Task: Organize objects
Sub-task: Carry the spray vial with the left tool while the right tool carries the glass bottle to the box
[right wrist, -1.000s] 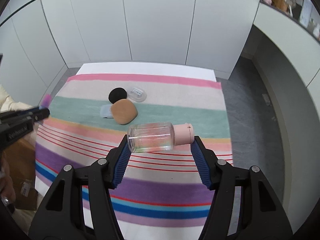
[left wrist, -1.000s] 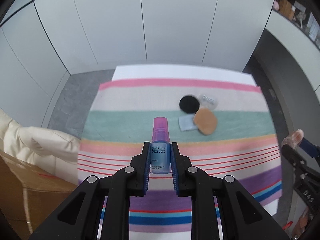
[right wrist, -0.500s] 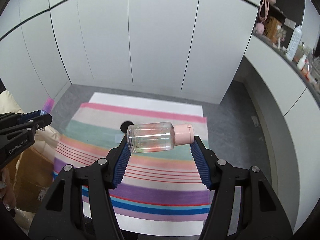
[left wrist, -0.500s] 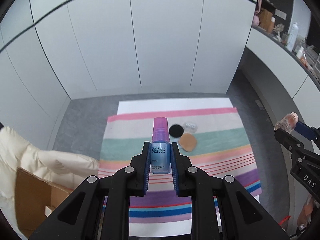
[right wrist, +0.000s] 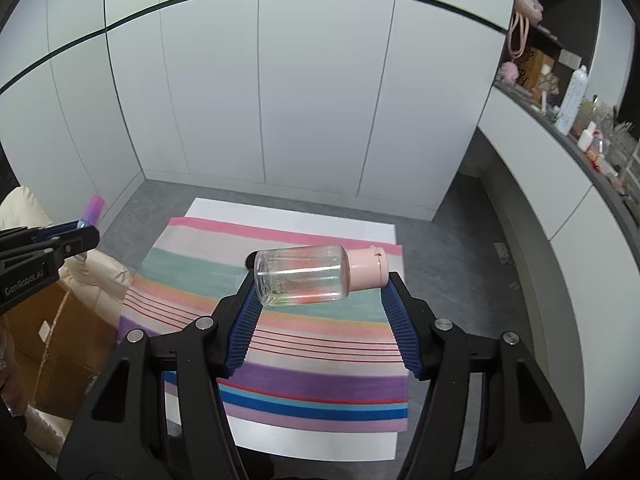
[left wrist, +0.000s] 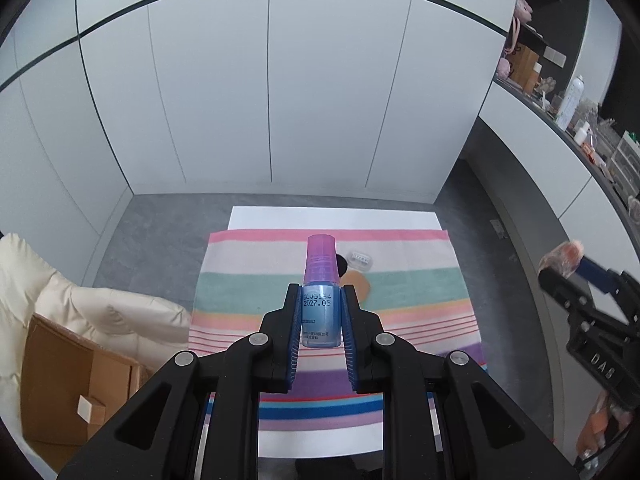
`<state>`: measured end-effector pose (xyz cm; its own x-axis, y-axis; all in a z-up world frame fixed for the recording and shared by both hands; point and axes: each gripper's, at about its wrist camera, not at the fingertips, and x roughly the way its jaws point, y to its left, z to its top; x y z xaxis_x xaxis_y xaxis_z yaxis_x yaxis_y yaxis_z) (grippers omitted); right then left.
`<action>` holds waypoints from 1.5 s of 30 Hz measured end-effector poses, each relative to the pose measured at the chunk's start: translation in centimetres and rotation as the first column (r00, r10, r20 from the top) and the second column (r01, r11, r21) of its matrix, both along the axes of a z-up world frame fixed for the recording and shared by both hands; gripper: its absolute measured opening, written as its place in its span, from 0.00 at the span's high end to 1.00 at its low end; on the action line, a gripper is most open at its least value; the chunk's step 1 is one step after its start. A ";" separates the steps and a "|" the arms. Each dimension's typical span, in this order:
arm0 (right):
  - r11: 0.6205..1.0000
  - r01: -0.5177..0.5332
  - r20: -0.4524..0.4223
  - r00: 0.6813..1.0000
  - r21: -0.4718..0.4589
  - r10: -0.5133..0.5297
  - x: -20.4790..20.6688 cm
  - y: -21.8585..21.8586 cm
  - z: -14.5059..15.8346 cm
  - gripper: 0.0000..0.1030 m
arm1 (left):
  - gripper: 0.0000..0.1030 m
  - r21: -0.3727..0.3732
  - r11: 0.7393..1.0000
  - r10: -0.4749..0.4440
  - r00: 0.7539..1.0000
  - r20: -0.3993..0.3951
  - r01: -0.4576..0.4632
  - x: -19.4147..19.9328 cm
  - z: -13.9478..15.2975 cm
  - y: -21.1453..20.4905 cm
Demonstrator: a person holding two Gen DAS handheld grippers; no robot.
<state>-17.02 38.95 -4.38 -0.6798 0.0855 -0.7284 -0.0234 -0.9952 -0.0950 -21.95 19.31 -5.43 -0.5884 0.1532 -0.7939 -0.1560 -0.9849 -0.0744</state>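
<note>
The left hand-held gripper point(left wrist: 321, 312) is closed tight on a small blue bottle point(left wrist: 321, 318) with a purple cap, held upright between its blue pads high above the bench point(left wrist: 332, 216). The right hand-held gripper point(right wrist: 322, 300) clamps a clear bottle point(right wrist: 304, 275) with a pink cap lengthwise, lying sideways, one pad at its base and the other at its cap. Far below, on the striped cloth point(left wrist: 400, 304) covering the bench, lie a tan sponge point(left wrist: 358, 280), a black round pad partly hidden behind the blue bottle, and a clear case point(left wrist: 361, 258), close together.
</note>
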 end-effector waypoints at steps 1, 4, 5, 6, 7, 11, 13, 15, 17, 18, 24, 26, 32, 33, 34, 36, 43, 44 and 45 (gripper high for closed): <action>1.000 0.002 -0.003 1.000 0.003 -0.002 0.3 0.1 0.0 0.39 | 0.81 -0.012 1.000 -0.001 1.000 -0.004 0.001 0.3 -0.1 0.1; 1.000 0.002 -0.009 1.000 0.002 -0.002 1.4 0.2 0.1 0.39 | 0.81 -0.057 0.998 -0.011 1.000 -0.022 0.010 1.6 -0.2 0.5; 1.000 0.004 -0.011 1.000 0.006 -0.004 1.9 0.2 0.1 0.39 | 0.81 -0.058 0.998 -0.017 1.000 -0.024 0.016 2.1 -0.2 0.5; 1.000 0.006 -0.012 1.000 0.010 -0.006 2.3 0.2 -0.1 0.39 | 0.81 -0.060 0.998 -0.023 0.999 -0.023 0.022 2.6 -0.3 0.5; 1.000 0.004 -0.011 1.000 0.014 -0.004 2.8 0.1 -0.2 0.39 | 0.81 -0.065 0.997 -0.028 0.999 -0.020 0.027 3.2 -0.3 0.4; 1.000 -0.009 0.004 1.000 0.003 0.009 4.6 0.0 -0.8 0.39 | 0.81 -0.068 0.997 -0.037 0.999 0.001 0.037 4.9 -0.6 0.1; 1.000 -0.015 0.015 1.000 -0.014 0.015 5.7 -0.2 -1.2 0.39 | 0.81 -0.059 0.997 -0.041 0.999 0.022 0.043 5.6 -0.8 -0.3; 0.999 -0.021 0.026 0.999 -0.026 0.022 6.5 -0.4 -1.6 0.39 | 0.81 -0.056 0.998 -0.040 0.999 0.027 0.042 6.4 -1.0 -0.5; 0.999 -0.022 0.039 0.999 -0.030 0.023 7.4 -0.7 -2.0 0.39 | 0.81 -0.051 0.998 -0.046 0.998 0.034 0.048 7.1 -1.0 -0.9; 0.999 -0.024 0.043 0.999 -0.032 0.025 7.7 -0.8 -2.2 0.39 | 0.81 -0.048 0.998 -0.049 0.998 0.037 0.051 7.4 -1.1 -1.0; 0.998 -0.023 0.074 0.997 -0.050 0.027 9.7 -1.7 -3.2 0.39 | 0.81 -0.040 0.998 -0.039 0.998 0.043 0.041 9.9 -1.2 -2.8; 0.998 -0.021 0.081 0.996 -0.051 0.025 10.3 -2.1 -3.4 0.39 | 0.81 -0.036 0.999 -0.029 0.998 0.050 0.031 10.8 -1.3 -3.8; 0.998 -0.038 0.098 0.994 -0.059 0.044 12.2 -4.0 -3.9 0.39 | 0.81 -0.029 1.000 0.011 0.997 0.082 -0.009 13.6 -1.8 -7.4; 0.997 -0.046 0.102 0.993 -0.060 0.052 12.6 -4.4 -4.0 0.39 | 0.81 -0.036 0.999 0.025 0.997 0.078 -0.022 14.1 -1.8 -8.2; 0.997 -0.053 0.106 0.993 -0.062 0.059 12.8 -4.9 -4.1 0.39 | 0.81 -0.042 0.999 0.036 0.997 0.074 -0.033 14.6 -1.9 -8.8; 0.995 -0.073 0.112 0.991 -0.065 0.080 13.3 -5.9 -4.2 0.39 | 0.81 -0.044 0.997 0.058 0.995 0.075 -0.055 15.4 -1.9 -10.2; 0.983 -0.167 0.121 0.977 -0.071 0.175 14.9 -10.6 -4.6 0.39 | 0.81 -0.049 0.985 0.169 0.982 0.079 -0.165 18.9 -2.4 -16.2; 0.981 -0.182 0.123 0.974 -0.071 0.190 15.0 -11.4 -4.7 0.39 | 0.81 -0.050 0.982 0.184 0.980 0.080 -0.180 19.4 -2.5 -17.0; 0.977 -0.202 0.124 0.970 -0.071 0.210 15.2 -12.3 -4.8 0.39 | 0.81 -0.053 0.978 0.206 0.975 0.081 -0.202 20.1 -2.7 -18.1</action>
